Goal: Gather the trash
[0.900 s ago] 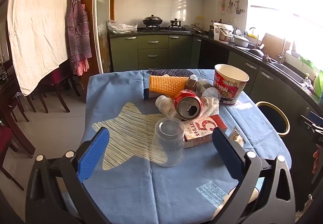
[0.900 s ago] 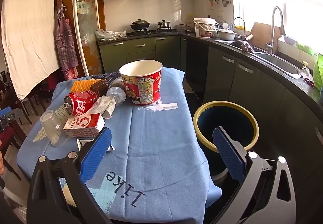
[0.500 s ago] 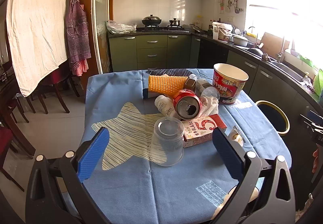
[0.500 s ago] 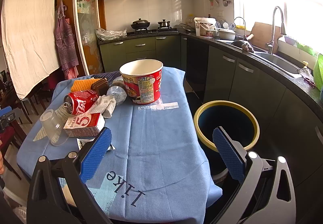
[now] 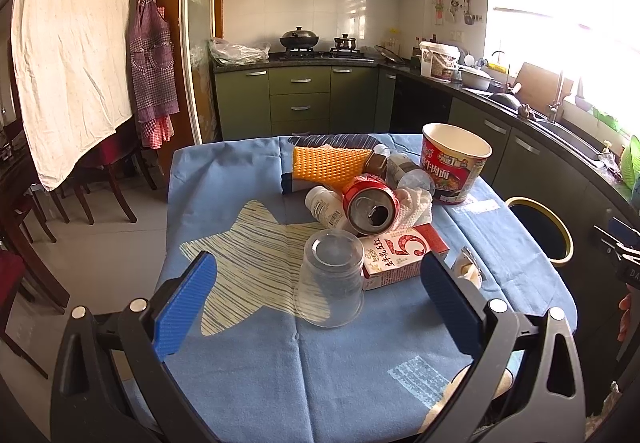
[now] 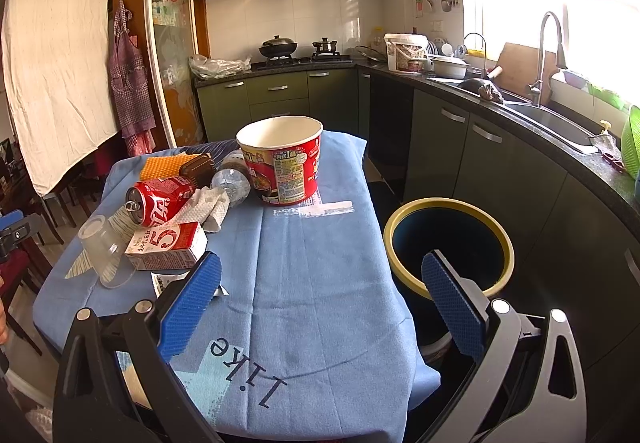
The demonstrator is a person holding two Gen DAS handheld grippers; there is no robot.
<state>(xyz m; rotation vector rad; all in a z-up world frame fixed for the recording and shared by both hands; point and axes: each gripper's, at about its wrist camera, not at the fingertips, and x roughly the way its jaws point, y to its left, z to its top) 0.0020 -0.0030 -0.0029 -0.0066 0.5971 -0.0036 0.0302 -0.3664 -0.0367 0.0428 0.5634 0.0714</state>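
Comparing with the earlier views, almost nothing is seen to have changed: the trash heap on the blue tablecloth (image 5: pixel 248 363) is undisturbed. The left gripper (image 5: pixel 318 297) is held spread wide and empty, with the overturned clear plastic cup (image 5: pixel 330 279) lying just beyond its tips, beside the milk carton (image 5: pixel 400 257) and red soda can (image 5: pixel 372 209). The right gripper (image 6: pixel 320 301) is likewise spread and empty, near the yellow-rimmed bin (image 6: pixel 448 243) right of the table. Collection is judged not yet begun.
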